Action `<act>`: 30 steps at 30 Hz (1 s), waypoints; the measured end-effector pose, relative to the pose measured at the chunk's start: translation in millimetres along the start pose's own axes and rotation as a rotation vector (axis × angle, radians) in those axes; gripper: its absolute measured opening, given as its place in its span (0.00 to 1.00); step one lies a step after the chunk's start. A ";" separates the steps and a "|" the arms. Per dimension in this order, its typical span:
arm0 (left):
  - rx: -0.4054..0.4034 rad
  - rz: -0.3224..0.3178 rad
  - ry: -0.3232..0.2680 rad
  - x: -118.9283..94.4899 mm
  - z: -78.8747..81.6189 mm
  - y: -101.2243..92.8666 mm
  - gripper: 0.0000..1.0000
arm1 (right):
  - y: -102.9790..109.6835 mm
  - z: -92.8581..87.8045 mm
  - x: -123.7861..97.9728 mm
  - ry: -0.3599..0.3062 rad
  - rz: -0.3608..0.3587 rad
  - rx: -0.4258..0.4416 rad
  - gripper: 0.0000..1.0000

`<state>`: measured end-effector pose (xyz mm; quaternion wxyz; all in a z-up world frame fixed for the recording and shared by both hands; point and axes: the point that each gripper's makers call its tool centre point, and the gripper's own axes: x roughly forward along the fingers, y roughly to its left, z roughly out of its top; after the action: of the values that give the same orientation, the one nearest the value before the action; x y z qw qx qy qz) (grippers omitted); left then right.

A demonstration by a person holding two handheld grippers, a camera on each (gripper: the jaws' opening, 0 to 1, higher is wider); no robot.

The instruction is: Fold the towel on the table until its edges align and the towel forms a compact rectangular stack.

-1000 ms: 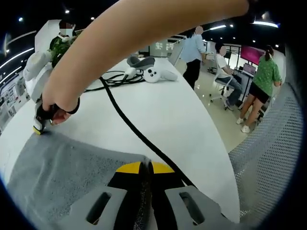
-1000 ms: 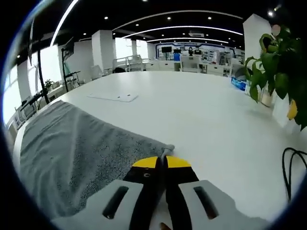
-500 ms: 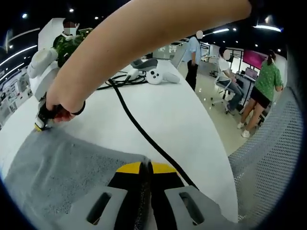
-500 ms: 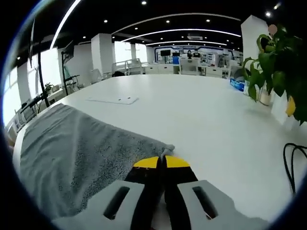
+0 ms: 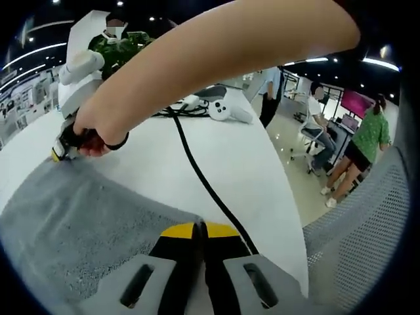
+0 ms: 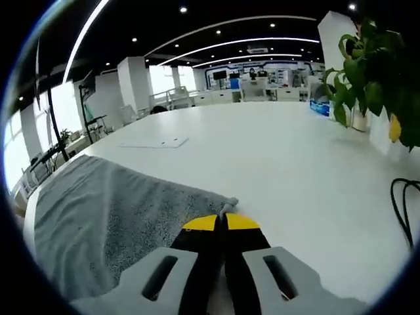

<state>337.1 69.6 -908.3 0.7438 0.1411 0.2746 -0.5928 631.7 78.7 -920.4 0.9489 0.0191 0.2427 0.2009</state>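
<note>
On the white table (image 6: 282, 151), grey towel (image 5: 72, 223) lies flat by its edge; L gripper (image 5: 199, 230) and R gripper (image 6: 221, 222) each clamped on a towel corner.

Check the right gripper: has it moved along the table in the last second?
Cannot tell. The right gripper stays shut on the towel corner; the flat sheet on the table sits slightly lower, which suggests camera tilt.

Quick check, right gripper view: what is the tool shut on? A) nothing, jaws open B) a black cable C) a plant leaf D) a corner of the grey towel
D: the right tool has its jaws closed on a corner of the grey towel, whose tip pokes out just past the yellow tips.
</note>
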 end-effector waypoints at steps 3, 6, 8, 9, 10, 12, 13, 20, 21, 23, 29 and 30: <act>0.003 0.006 -0.006 -3.3 2.3 0.2 0.03 | 0.8 0.6 -0.6 0.010 0.001 0.003 0.00; 0.000 0.011 -0.015 -6.1 4.6 1.2 0.03 | 2.0 0.1 -2.6 -0.004 0.020 0.100 0.00; -0.003 0.014 -0.022 -8.8 6.6 1.4 0.03 | 0.4 0.4 -5.2 0.011 0.024 0.094 0.00; -0.008 0.016 -0.031 -11.7 8.9 1.3 0.03 | 4.4 0.9 -8.4 0.017 0.029 0.081 0.00; -0.011 0.017 -0.038 -14.0 10.5 1.3 0.03 | 8.3 1.7 -11.8 0.020 0.034 0.069 0.00; -0.012 0.025 -0.047 -20.1 13.9 1.9 0.03 | 10.7 6.1 -16.0 0.013 0.027 0.059 0.00; -0.012 0.029 -0.051 -23.5 15.9 2.6 0.03 | 9.5 8.3 -15.6 0.011 0.029 0.063 0.00; -0.013 0.061 -0.084 -40.9 27.9 7.5 0.03 | 19.1 44.6 -25.8 -0.063 0.041 0.100 0.00; -0.015 0.064 -0.091 -43.1 29.9 7.7 0.03 | 22.2 49.7 -28.1 -0.074 0.045 0.103 0.00; -0.015 0.067 -0.105 -48.2 34.3 7.5 0.03 | 28.2 59.5 -32.6 -0.088 0.051 0.108 0.00; 0.020 0.068 -0.114 -59.9 39.6 6.4 0.03 | 43.7 75.3 -39.6 -0.095 0.071 0.115 0.00; 0.020 0.072 -0.117 -63.0 40.8 7.3 0.03 | 46.1 77.7 -40.9 -0.097 0.075 0.117 0.00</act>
<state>344.7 100.4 -839.9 0.7779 0.1233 0.2192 -0.5758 618.1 109.8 -827.2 0.9487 0.0933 0.2068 0.2204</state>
